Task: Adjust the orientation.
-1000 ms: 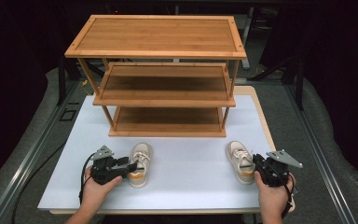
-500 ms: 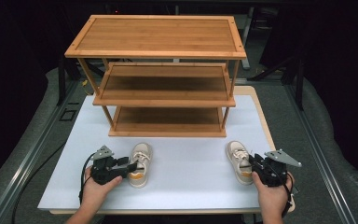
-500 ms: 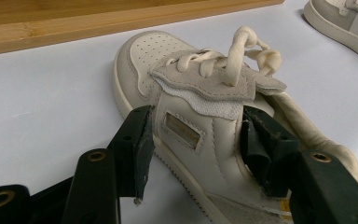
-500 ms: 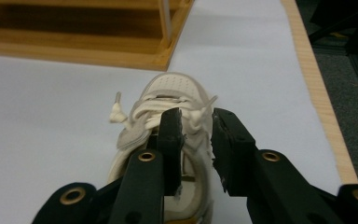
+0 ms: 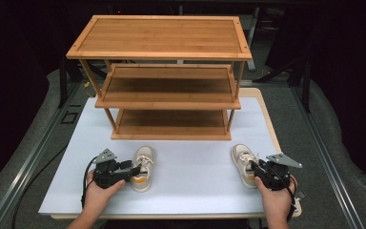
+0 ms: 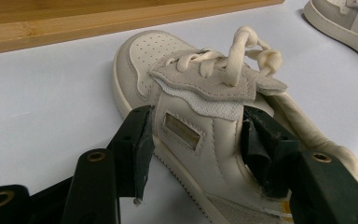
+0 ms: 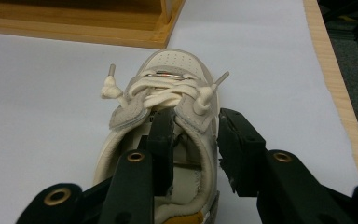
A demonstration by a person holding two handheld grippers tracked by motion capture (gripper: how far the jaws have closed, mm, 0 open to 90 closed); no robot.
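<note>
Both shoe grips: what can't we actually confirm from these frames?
- Left shoe, left gripper view: the jaws straddle one side wall, but the far pad's contact is hidden behind the wall.
- Right shoe, right gripper view: heel cut off by the bottom edge; whether the right gripper pinches the collar is unclear.
- High view: both grippers too small to judge jaw gap.
- Wooden rack, high view: the top shelf hides the backs of the lower shelves.

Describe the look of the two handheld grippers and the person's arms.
Both the left gripper and right gripper are black, each topped by a grey three-cornered plate and trailing a black cable. Their blocky black jaws carry brass-coloured rivets at the joints. The person's forearms are bare; no sleeves are visible.
</note>
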